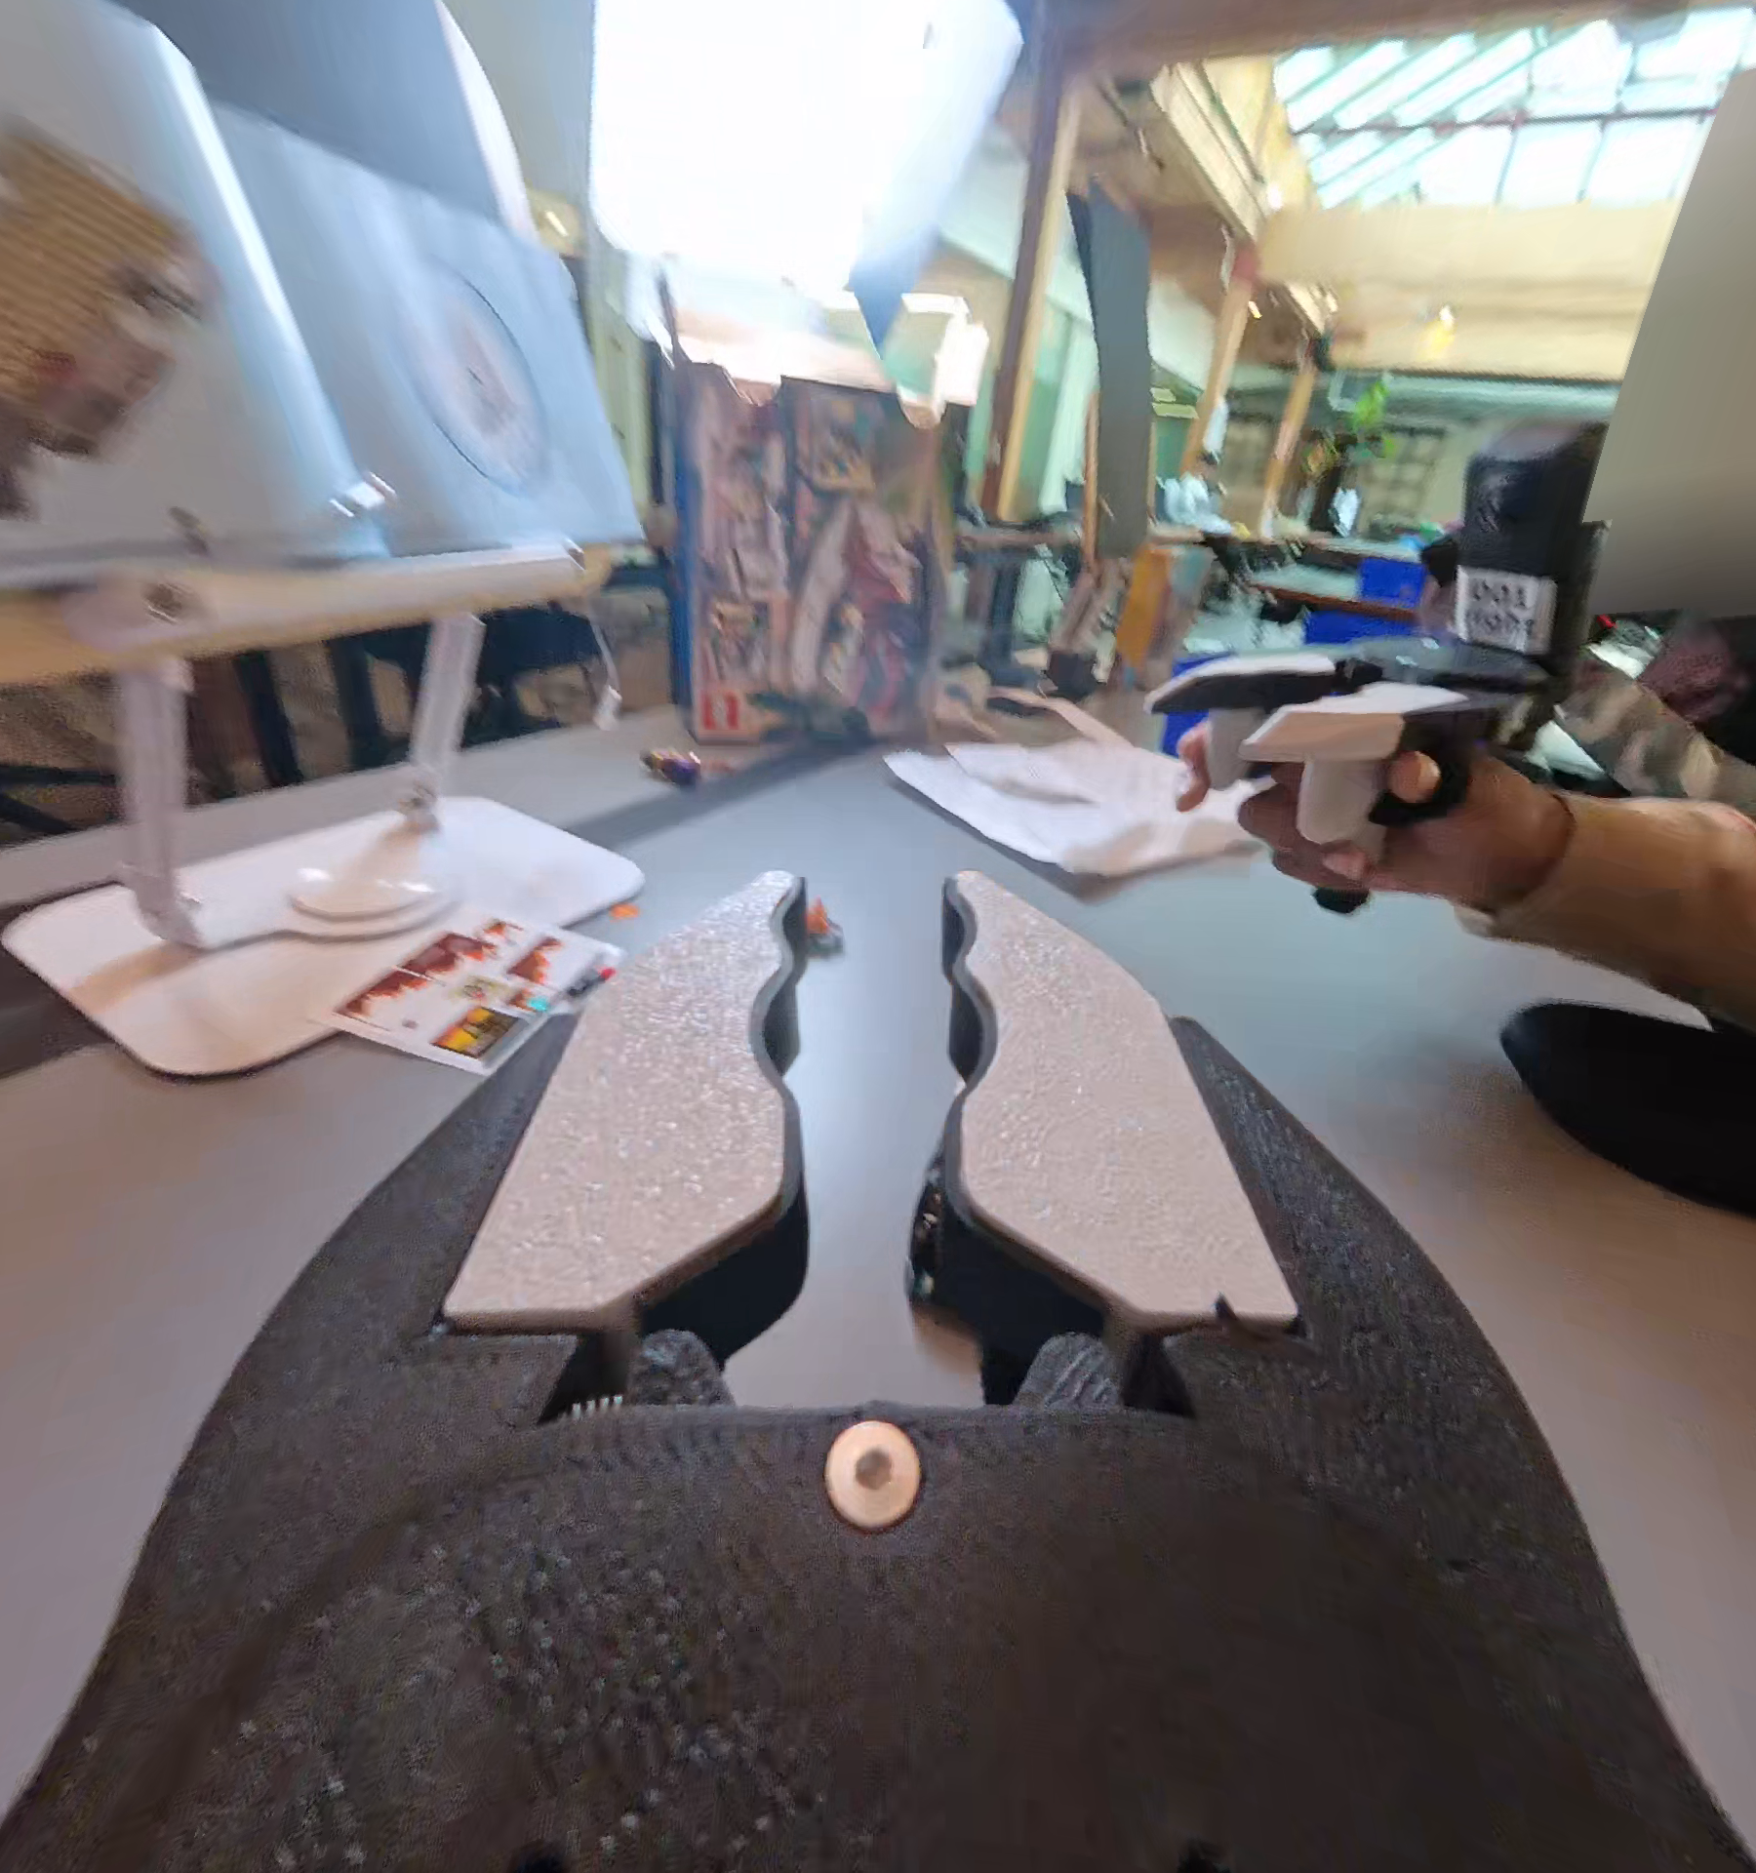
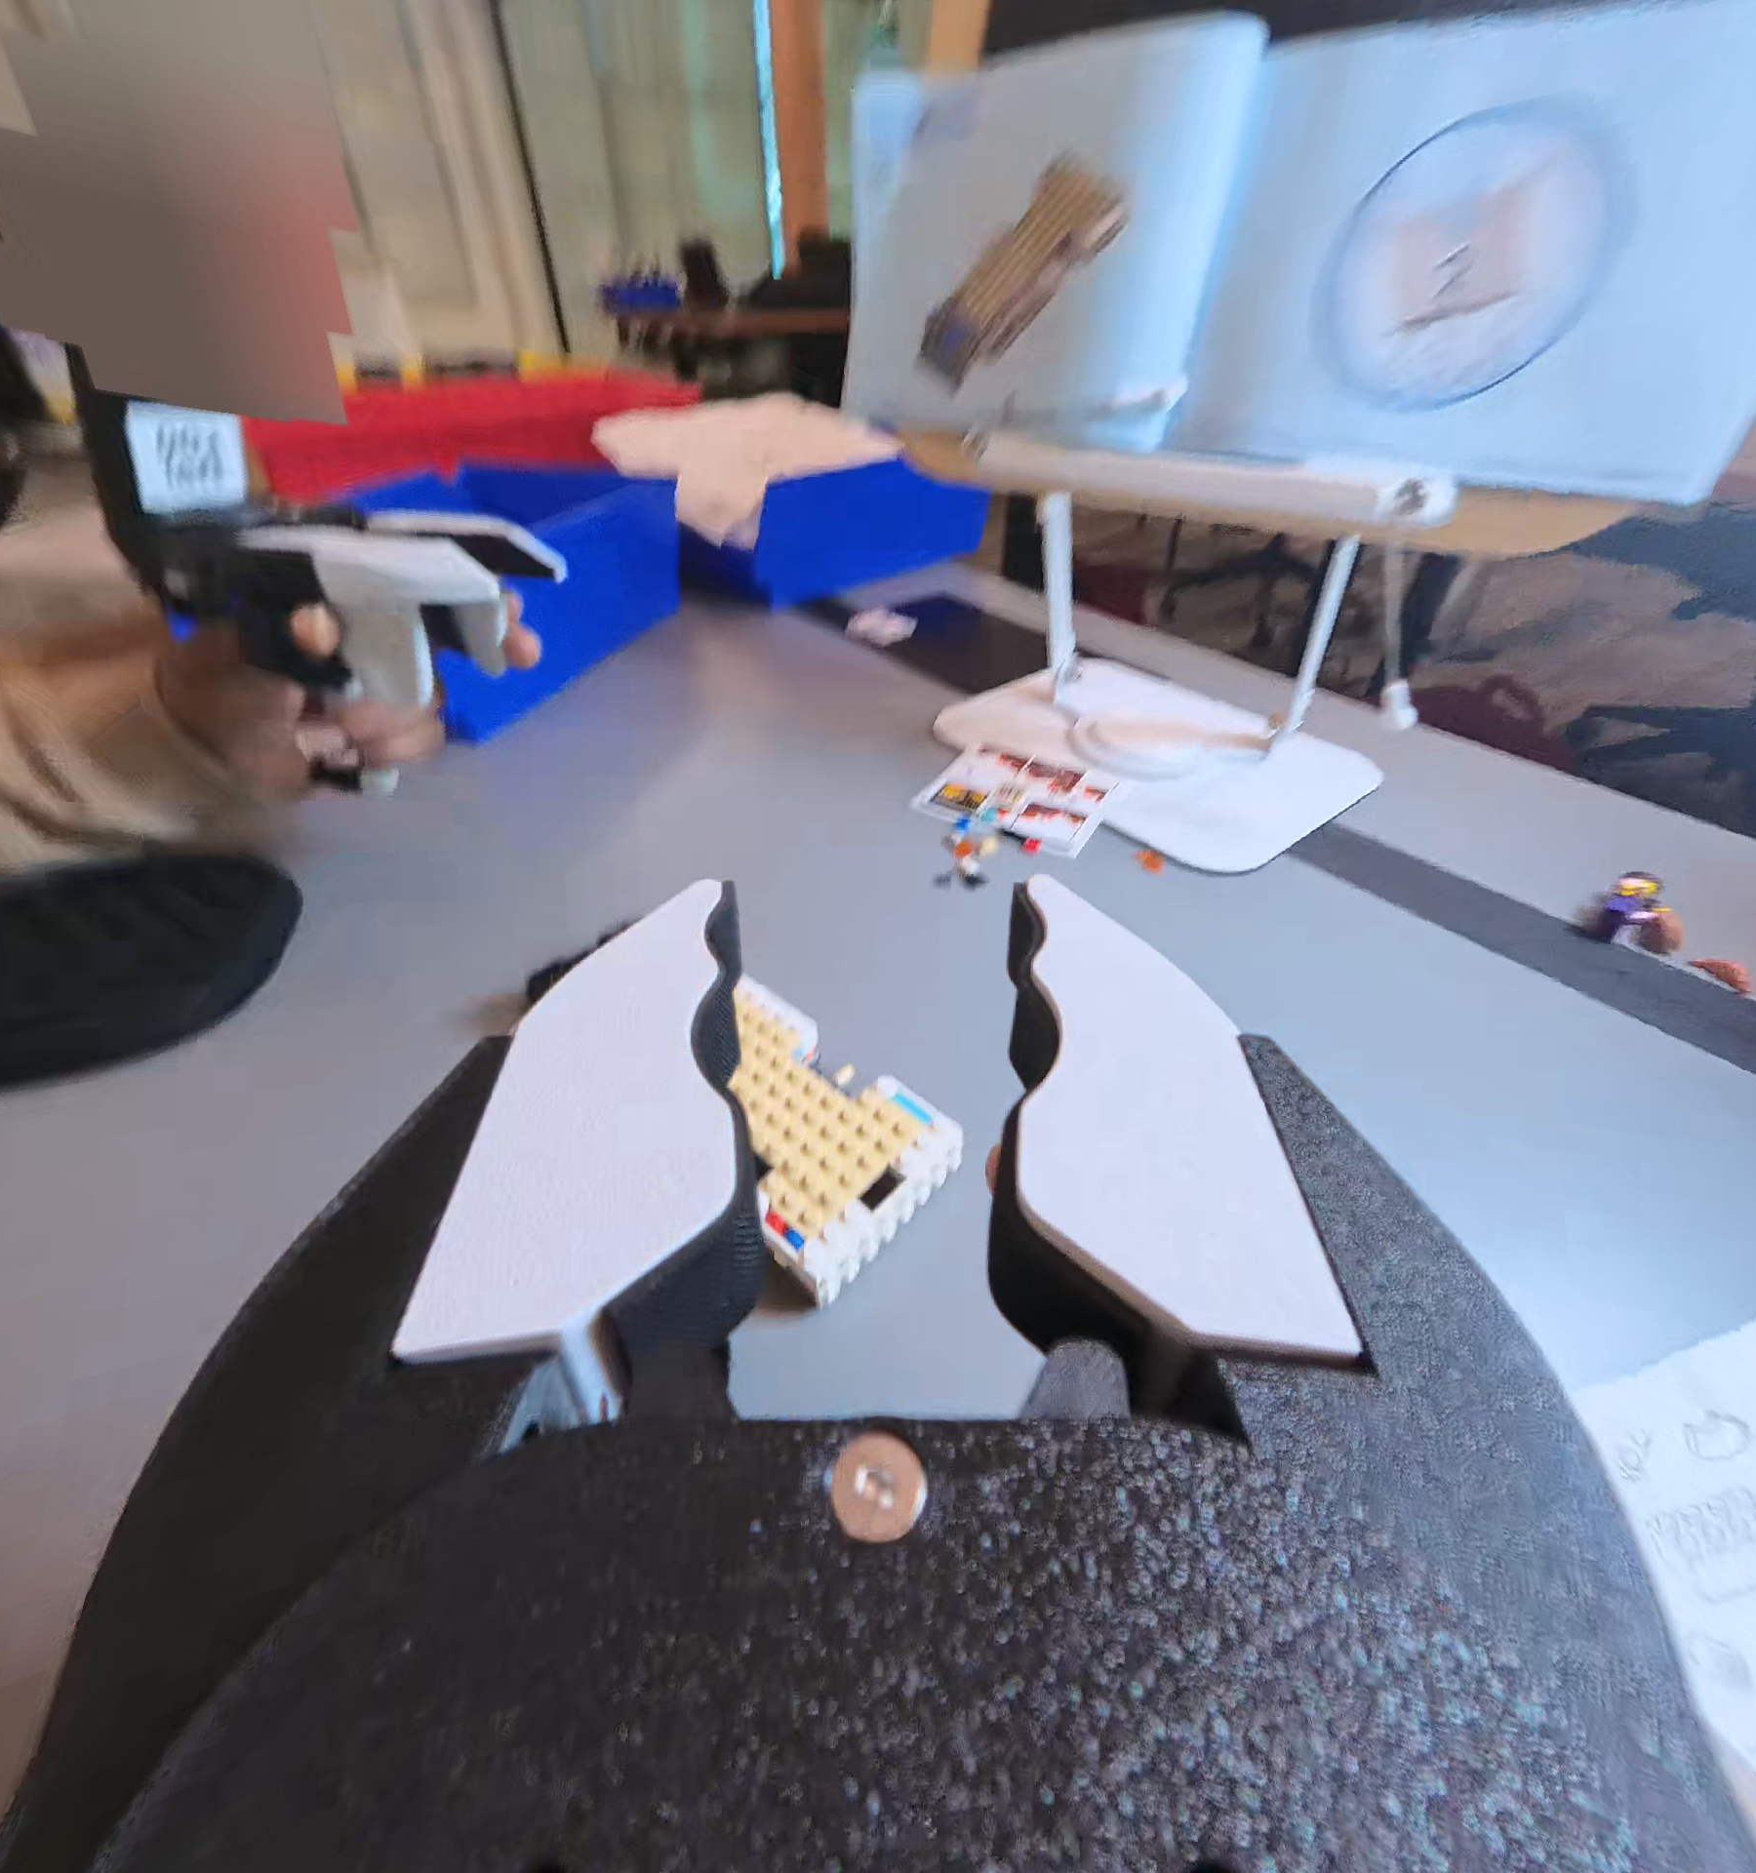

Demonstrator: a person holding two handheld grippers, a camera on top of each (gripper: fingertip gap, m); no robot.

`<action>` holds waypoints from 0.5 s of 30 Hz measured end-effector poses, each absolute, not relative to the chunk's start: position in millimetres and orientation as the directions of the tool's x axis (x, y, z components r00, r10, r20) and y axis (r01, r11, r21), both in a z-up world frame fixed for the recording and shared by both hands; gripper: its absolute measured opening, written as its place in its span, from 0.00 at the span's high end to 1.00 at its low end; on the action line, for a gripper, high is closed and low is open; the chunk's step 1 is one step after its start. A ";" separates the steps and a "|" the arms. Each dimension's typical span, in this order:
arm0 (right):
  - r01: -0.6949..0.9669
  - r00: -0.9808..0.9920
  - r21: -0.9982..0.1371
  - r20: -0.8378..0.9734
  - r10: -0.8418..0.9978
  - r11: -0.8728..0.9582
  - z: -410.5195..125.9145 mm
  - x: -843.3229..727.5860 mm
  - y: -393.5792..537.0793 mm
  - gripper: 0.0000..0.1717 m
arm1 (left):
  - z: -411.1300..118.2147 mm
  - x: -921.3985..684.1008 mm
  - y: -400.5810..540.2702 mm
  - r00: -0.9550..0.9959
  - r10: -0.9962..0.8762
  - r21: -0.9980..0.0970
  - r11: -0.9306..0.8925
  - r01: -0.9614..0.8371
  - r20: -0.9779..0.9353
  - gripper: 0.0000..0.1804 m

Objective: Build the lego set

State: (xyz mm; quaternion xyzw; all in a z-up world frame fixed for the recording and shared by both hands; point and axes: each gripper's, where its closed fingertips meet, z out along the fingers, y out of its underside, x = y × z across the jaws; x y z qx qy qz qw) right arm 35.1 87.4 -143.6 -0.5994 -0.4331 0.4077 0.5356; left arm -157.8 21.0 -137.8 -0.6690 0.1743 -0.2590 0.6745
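The right gripper (image 2: 869, 912) hangs wide and empty above a tan studded brick plate with white edging (image 2: 833, 1125), which lies flat on the grey surface (image 2: 651, 811) beneath its left finger, long axis running toward the far edge. The left gripper (image 1: 872, 902), narrower and empty, has a small orange brick piece (image 1: 819, 920) just beyond its left fingertip. Blue plastic bins (image 2: 590, 578) stand at the far-left edge, one holding white paper.

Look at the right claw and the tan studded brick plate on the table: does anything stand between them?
Nothing visible does. The brick plate lies flat on the grey table under the open right claw, partly hidden by its left finger.
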 end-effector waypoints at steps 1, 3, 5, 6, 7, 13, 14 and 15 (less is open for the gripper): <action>0.038 0.318 -0.998 -0.038 0.947 -0.053 -134.0 38.2 91.1 0.71 | -129.5 -168.4 20.8 0.838 -0.538 -0.992 0.023 0.124 0.092 0.91; -0.007 0.364 -1.000 -0.024 0.931 -0.023 -119.3 37.6 97.3 0.73 | -120.2 -183.9 20.5 0.891 -0.452 -0.990 0.097 0.102 0.047 0.97; -0.013 0.416 -1.000 -0.002 0.909 0.004 -111.6 30.0 106.3 0.78 | -117.1 -192.6 20.1 0.918 -0.395 -0.987 0.133 0.087 0.027 1.00; -0.024 0.429 -1.000 -0.003 0.903 0.008 -108.2 24.7 110.0 0.81 | -117.6 -196.6 20.5 0.931 -0.365 -0.987 0.144 0.073 0.016 1.00; -0.045 0.440 -0.999 -0.009 0.898 0.012 -105.1 19.8 113.9 0.84 | -117.6 -199.1 20.3 0.936 -0.352 -0.985 0.157 0.075 0.016 1.00; -0.196 0.472 -0.977 -0.174 0.864 -0.090 -111.8 2.1 151.3 1.00 | -121.2 -213.2 23.2 0.913 -0.377 -0.963 0.147 0.227 0.158 0.98; -0.210 0.470 -0.973 -0.190 0.862 -0.100 -113.2 1.4 155.8 1.00 | -120.5 -215.0 23.5 0.904 -0.385 -0.956 0.144 0.256 0.184 0.97; -0.218 0.469 -0.970 -0.199 0.860 -0.106 -114.9 1.5 159.4 1.00 | -118.9 -215.3 23.1 0.887 -0.407 -0.945 0.140 0.295 0.217 0.97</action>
